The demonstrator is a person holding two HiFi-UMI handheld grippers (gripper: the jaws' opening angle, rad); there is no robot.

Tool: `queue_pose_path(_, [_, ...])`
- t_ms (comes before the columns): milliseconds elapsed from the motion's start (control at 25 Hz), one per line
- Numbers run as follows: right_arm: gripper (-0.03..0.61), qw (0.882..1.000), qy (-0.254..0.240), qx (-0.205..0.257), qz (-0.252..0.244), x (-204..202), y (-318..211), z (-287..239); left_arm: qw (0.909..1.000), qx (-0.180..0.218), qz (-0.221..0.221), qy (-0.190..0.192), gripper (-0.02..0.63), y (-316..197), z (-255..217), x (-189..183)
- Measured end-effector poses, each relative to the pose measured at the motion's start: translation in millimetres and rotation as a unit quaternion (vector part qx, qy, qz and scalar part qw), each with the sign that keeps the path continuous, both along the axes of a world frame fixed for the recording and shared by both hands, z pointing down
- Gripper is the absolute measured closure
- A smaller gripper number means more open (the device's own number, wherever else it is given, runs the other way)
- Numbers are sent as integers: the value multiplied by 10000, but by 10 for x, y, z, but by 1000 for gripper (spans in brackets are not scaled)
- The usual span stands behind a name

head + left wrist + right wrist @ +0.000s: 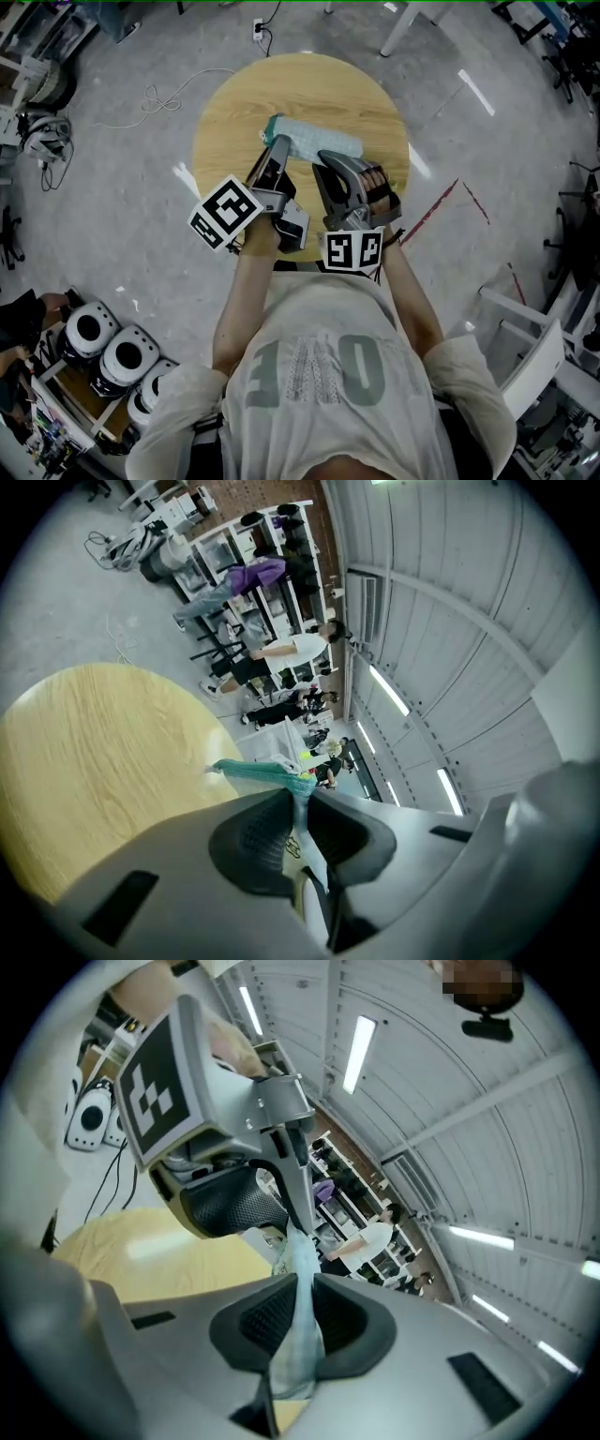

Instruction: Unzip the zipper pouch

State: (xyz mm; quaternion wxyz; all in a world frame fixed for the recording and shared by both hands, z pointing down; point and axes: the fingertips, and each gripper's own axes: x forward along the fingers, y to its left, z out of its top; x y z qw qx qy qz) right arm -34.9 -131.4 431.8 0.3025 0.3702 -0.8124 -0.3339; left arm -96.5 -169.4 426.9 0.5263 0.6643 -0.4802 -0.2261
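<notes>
On the round table (234, 103), the left tool (300, 803) pinches the teal pouch (328, 141) at its nine o'clock end. The right tool (305, 1302) clamps its six o'clock edge.

We are looking along the left gripper (300, 803), and its 2 jaws are pinching a thin edge of the teal zipper pouch (262, 772), which is sticking out past their tips. The round wooden table (103, 761) is filling the left side. Farther off, a person in white (292, 649) is bending beside shelving racks (246, 546).
</notes>
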Motion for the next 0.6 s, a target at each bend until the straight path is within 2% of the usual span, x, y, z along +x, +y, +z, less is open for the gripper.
queue_pose_path(80, [531, 9984, -387, -419, -58, 15, 23, 14, 9996, 208, 71, -202, 552, -23, -44, 6])
queue_pose_path(120, [495, 9953, -635, -728, -91, 18, 39, 26, 9985, 391, 138, -364, 555, -36, -89, 4])
queue_pose_path(160, [434, 9893, -923, -1123, -121, 17, 57, 41, 9962, 616, 228, -569, 557, -52, -149, -1])
queue_pose_path(200, [383, 9792, -1245, -1597, -148, 12, 78, 57, 9923, 862, 337, -828, 558, -70, -221, -9])
queue_pose_path(280, [330, 9453, -1949, -2608, -214, -8, 135, 56, 9770, 1349, 633, -1524, 560, -101, -377, -13])
queue_pose_path(360, [327, 9079, -2653, -3230, -318, -10, 171, -59, 9498, 1746, 1017, -2389, 561, -110, -506, 7])
queue_pose_path(400, [328, 8926, -2977, -3365, -372, 3, 174, -150, 9309, 1926, 1203, -2862, 561, -103, -556, 21])
queue_pose_path(440, [328, 8787, -3279, -3443, -431, 21, 169, -253, 9071, 2117, 1383, -3366, 563, -85, -599, 41])
queue_pose_path(480, [328, 8650, -3562, -3499, -502, 40, 162, -364, 8768, 2325, 1579, -3902, 565, -53, -632, 74])
queue_pose_path(520, [328, 8511, -3824, -3549, -584, 60, 153, -479, 8393, 2547, 1814, -4448, 565, -7, -654, 125])
queue_pose_path(560, [328, 8373, -4065, -3592, -678, 82, 143, -596, 7950, 2784, 2086, -4969, 566, 49, -667, 197])
queue_pose_path(600, [328, 8241, -4281, -3625, -784, 107, 131, -716, 7467, 3026, 2364, -5431, 566, 106, -677, 285])
